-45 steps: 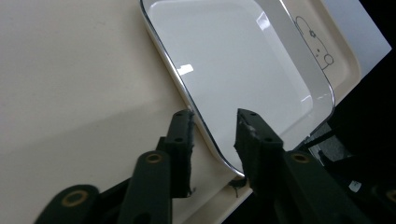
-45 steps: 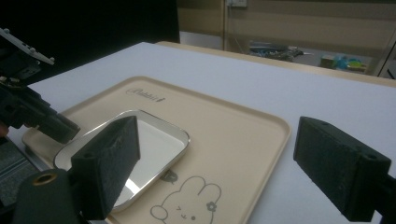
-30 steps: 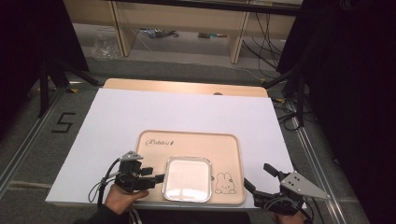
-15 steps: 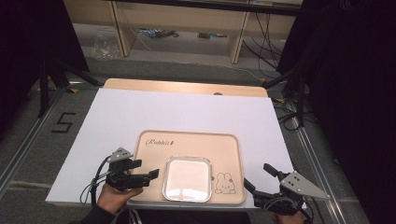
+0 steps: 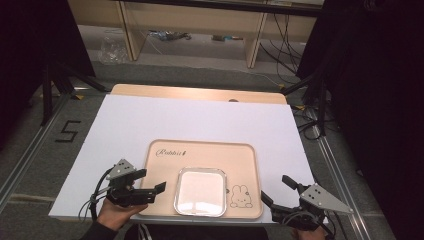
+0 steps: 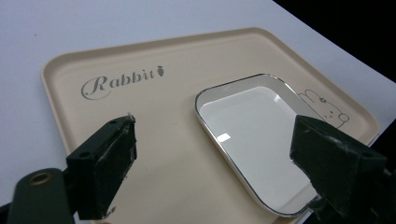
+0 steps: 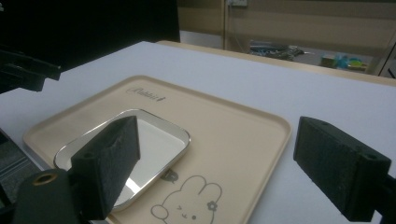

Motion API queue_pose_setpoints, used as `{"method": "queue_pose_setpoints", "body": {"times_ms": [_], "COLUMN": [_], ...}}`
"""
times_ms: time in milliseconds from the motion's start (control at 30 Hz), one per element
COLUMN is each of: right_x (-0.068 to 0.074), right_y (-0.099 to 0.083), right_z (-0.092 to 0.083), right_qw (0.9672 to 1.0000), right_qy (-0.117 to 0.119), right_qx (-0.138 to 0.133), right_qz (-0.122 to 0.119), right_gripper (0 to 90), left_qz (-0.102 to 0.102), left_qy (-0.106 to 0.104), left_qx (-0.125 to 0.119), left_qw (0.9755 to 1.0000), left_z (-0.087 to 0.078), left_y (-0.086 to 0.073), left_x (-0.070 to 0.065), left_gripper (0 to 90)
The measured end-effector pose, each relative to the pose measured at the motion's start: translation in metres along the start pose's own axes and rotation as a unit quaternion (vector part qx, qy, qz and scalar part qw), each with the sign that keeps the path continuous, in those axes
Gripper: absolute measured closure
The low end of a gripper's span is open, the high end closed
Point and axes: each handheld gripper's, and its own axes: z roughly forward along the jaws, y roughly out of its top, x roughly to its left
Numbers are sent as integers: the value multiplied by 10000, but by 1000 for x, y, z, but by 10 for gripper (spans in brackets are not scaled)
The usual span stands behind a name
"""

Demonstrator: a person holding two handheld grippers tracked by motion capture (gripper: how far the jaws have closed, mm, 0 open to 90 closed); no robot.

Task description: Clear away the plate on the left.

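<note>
A beige tray [image 5: 200, 155] with "Rabbit" lettering and a drawn rabbit lies near the table's front edge. On its front half sits a white, silver-rimmed square dish [image 5: 201, 191]. My left gripper [image 5: 152, 180] hovers over the tray's front-left corner, just left of the dish. It is open, its jaws have just been opening, and nothing is touched. In the left gripper view the dish [image 6: 252, 135] and tray [image 6: 177, 116] lie beyond the left gripper [image 6: 215, 135]. My right gripper [image 5: 276, 189] stands open off the tray's front-right corner. The right gripper [image 7: 219, 126] faces the tray [image 7: 233, 140] and dish [image 7: 159, 135].
A white sheet [image 5: 190, 117] covers the wooden table [image 5: 200, 93], with bare room behind and beside the tray. Black stand legs [image 5: 55, 85] flank the table. A taped "5" [image 5: 67, 131] marks the floor at left. Shelves and cables [image 5: 280, 35] lie beyond.
My left gripper has drawn back leftward from the dish's left edge and its jaws stand wider. The dish stays on the tray. The right gripper has not moved.
</note>
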Motion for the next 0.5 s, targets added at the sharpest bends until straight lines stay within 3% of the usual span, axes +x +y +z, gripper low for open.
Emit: {"method": "queue_pose_setpoints", "body": {"times_ms": [200, 400, 467, 500], "right_x": [0, 0, 0, 2], "right_y": [0, 0, 0, 0], "right_z": [0, 0, 0, 0], "right_qw": [10000, 10000, 10000, 9999], "right_qy": [-9, 44, -6, 77], "right_qx": [-7, 18, -24, 20], "right_qz": [-11, 24, -7, 129], "right_gripper": [152, 152, 152, 152], "left_qz": [132, 110, 238, 114], "left_qy": [-3, 57, 58, -39], "left_qx": [-78, -176, -114, -165], "left_qw": [9999, 9998, 9996, 9998], "left_z": [-6, -11, -14, -15], "left_y": [-1, -2, -2, -3], "left_x": [1, 2, 5, 5], "left_gripper": [141, 142, 145, 146]}}
